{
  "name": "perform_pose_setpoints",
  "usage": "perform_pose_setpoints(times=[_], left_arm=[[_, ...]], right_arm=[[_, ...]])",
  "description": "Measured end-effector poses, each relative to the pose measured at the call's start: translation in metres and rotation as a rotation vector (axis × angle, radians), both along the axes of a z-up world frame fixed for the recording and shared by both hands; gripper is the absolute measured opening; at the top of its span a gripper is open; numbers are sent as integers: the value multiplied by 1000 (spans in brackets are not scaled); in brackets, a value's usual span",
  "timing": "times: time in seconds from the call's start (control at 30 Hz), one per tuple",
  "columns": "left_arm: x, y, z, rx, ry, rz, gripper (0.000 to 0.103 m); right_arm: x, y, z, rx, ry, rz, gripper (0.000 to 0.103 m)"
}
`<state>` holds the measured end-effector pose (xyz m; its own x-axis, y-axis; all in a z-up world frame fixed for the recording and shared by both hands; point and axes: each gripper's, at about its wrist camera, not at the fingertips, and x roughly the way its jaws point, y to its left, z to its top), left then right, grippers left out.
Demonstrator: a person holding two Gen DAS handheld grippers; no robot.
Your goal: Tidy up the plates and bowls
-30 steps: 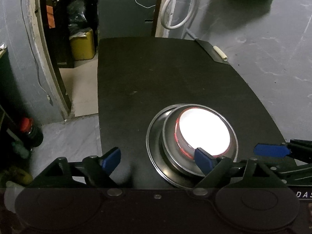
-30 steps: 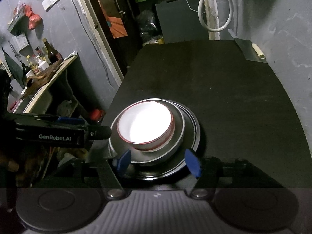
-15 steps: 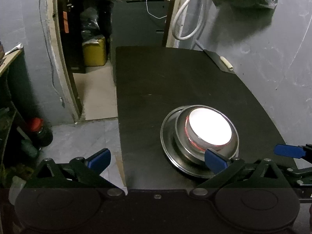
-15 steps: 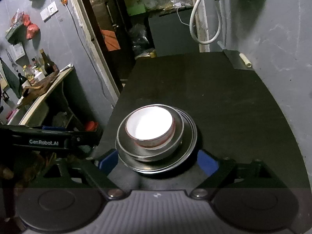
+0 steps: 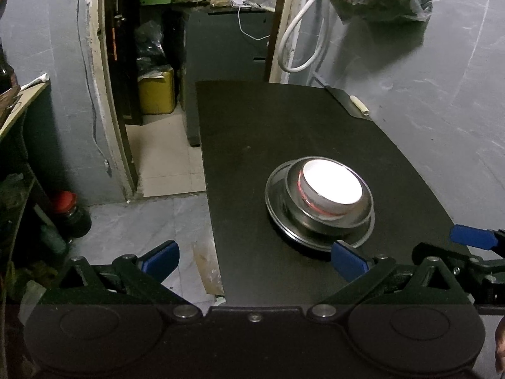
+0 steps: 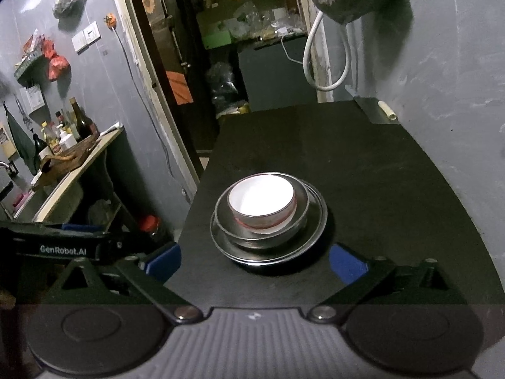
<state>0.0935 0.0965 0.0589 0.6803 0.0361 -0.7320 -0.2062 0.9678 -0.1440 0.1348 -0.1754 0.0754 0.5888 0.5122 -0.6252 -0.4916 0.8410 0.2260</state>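
Note:
A white bowl with a red rim (image 5: 331,186) (image 6: 262,200) sits inside a steel bowl (image 5: 356,211) (image 6: 301,218), which rests on a steel plate (image 5: 274,199) (image 6: 315,237) near the front of the black table (image 5: 284,126) (image 6: 315,145). My left gripper (image 5: 254,257) is open and empty, held back from the stack and to its left. My right gripper (image 6: 254,260) is open and empty, just in front of the stack. The right gripper's blue fingertips (image 5: 470,237) show at the right edge of the left wrist view.
A knife with a pale handle (image 5: 350,104) (image 6: 378,110) lies at the table's far right corner by the grey wall. A white hose (image 5: 303,38) hangs behind. The table's left edge drops to the floor; a red-capped jar (image 5: 68,208) and a cluttered shelf (image 6: 63,151) stand left.
Both grippers have drawn back and up from the stacked bowls, which look smaller and farther now. The right gripper's jaws have widened. The stack has not moved.

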Motion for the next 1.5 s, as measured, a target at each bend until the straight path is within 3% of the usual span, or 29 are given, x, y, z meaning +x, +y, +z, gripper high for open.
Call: perform_pose_setpoints(times=[0.5, 0.73, 0.93, 1.1, 1.5], left_arm=[[-49, 5, 5, 10, -56, -5, 102], [-65, 7, 7, 36, -131, 36, 102], [-70, 12, 16, 81, -197, 102, 102], [-69, 18, 20, 56, -243, 172, 102], [-57, -21, 28, 155, -255, 213, 102]], right_arm=[[-45, -2, 6, 17, -71, -84, 103], [-56, 2, 9, -8, -150, -115, 103], [-53, 11, 14, -23, -197, -84, 103], [-44, 12, 14, -32, -203, -37, 103], [-31, -15, 11, -58, -189, -5, 103]])
